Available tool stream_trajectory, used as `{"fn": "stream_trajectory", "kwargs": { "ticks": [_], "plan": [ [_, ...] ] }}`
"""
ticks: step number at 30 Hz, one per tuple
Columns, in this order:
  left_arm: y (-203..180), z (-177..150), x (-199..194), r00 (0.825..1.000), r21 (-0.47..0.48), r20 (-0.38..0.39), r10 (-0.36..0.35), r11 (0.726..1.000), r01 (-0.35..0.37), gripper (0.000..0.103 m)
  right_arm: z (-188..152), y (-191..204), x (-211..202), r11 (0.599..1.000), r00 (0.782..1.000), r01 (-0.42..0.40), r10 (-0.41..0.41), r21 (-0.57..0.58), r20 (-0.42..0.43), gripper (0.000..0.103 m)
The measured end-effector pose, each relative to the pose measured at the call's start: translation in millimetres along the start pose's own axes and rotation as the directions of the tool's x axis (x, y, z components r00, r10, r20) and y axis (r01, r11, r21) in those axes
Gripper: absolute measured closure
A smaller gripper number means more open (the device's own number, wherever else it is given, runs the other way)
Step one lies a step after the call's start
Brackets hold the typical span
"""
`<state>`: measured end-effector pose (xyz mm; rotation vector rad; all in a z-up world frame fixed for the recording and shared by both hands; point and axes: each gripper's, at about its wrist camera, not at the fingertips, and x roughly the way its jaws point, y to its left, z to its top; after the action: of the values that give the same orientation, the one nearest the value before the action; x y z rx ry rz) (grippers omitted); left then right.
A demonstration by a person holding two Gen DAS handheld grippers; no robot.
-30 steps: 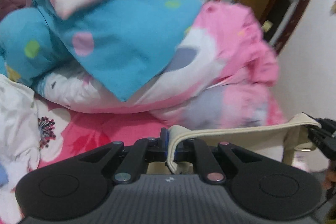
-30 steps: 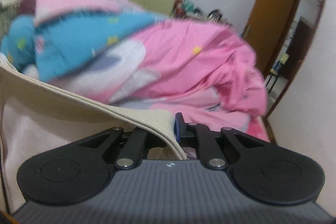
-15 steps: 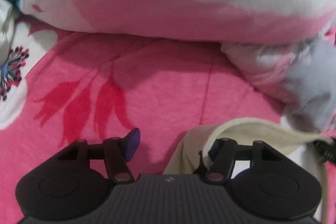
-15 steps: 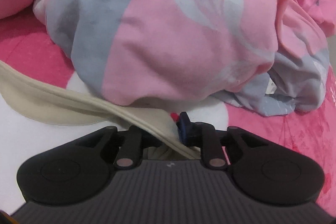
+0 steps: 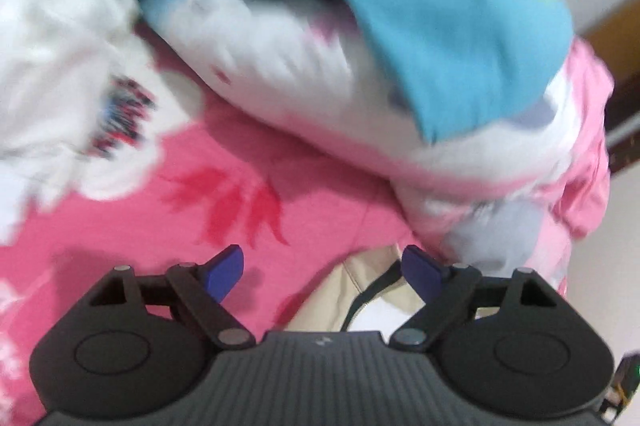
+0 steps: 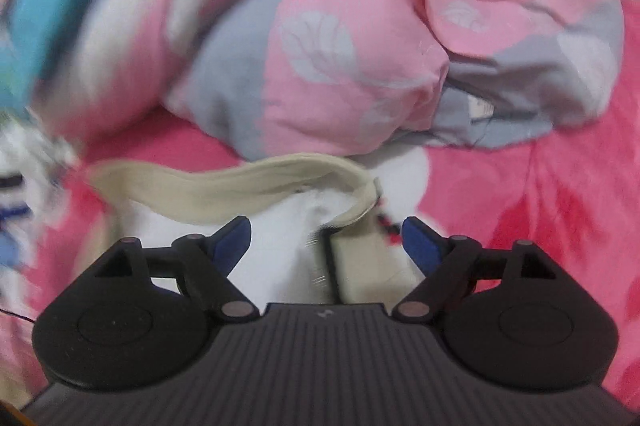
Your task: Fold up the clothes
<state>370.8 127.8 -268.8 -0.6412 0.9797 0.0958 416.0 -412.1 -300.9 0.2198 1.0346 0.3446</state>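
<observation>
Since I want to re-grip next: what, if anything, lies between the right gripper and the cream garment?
Nothing visible does. The right gripper is open directly over the cream garment, whose edge lies bare between the fingers. The pink quilt sits beyond it, not in between.

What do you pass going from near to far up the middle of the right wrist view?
Right gripper, open → cream garment lying on the pink bedsheet → rumpled pink and grey quilt.
</observation>
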Motion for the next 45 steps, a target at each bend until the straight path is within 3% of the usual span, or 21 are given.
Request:
{"fn": "stream_trajectory", "kwargs": {
  "ticks": [3, 6, 10, 14, 18, 21, 25, 29, 35, 38, 41, 43, 45],
  "plan": [
    [14, -9, -73, 0.997, -0.033, 0.071, 0.029, 0.999, -0.027, 0.016, -15, 10, -38, 0.99, 0.991, -0.134, 0.133, 0.042, 0.016, 0.02],
    [33, -25, -154, 0.989, -0.045, 0.13, 0.071, 0.997, -0.066, 0.016, -33, 25, -76, 0.962, 0.965, -0.264, 0.263, 0.065, 0.024, 0.02],
    [68, -57, -261, 0.964, -0.09, 0.207, 0.168, 0.984, -0.152, 0.016, -68, 60, -103, 0.935, 0.937, -0.346, 0.349, 0.076, -0.03, 0.021],
    [101, -96, -328, 0.935, -0.124, 0.205, 0.29, 0.955, -0.269, 0.016, -103, 98, -104, 0.902, 0.893, -0.411, 0.428, 0.132, -0.141, 0.021],
    [136, -146, -352, 0.918, -0.139, 0.16, 0.364, 0.929, -0.344, 0.016, -142, 145, -92, 0.869, 0.833, -0.465, 0.495, 0.172, -0.249, 0.022],
    [158, -188, -331, 0.914, -0.163, 0.1, 0.393, 0.913, -0.374, 0.018, -166, 181, -74, 0.84, 0.775, -0.5, 0.543, 0.212, -0.324, 0.023],
    [169, -242, -275, 0.953, -0.123, -0.027, 0.302, 0.945, -0.302, 0.026, -193, 228, -49, 0.846, 0.744, -0.497, 0.529, 0.191, -0.408, 0.027],
    [158, -280, -214, 0.979, -0.018, -0.13, 0.159, 0.986, -0.163, 0.026, -203, 260, -42, 0.874, 0.76, -0.475, 0.465, 0.102, -0.454, 0.029],
    [141, -300, -147, 0.978, 0.079, -0.2, 0.054, 0.996, -0.039, 0.028, -212, 301, -34, 0.894, 0.779, -0.447, 0.375, -0.025, -0.502, 0.029],
    [139, -302, -129, 0.967, 0.109, -0.248, 0.049, 0.994, -0.022, 0.039, -209, 309, -31, 0.897, 0.791, -0.439, 0.355, -0.056, -0.499, 0.029],
    [138, -309, -120, 0.961, 0.127, -0.273, 0.044, 0.992, -0.009, 0.057, -209, 315, -24, 0.902, 0.798, -0.424, 0.331, -0.078, -0.504, 0.029],
    [141, -313, -117, 0.962, 0.124, -0.27, 0.036, 0.992, -0.002, 0.081, -212, 319, -18, 0.907, 0.802, -0.408, 0.304, -0.101, -0.513, 0.029],
    [143, -315, -116, 0.966, 0.119, -0.257, 0.021, 0.993, 0.01, 0.093, -215, 323, -12, 0.913, 0.809, -0.386, 0.265, -0.135, -0.525, 0.029]
  ]
}}
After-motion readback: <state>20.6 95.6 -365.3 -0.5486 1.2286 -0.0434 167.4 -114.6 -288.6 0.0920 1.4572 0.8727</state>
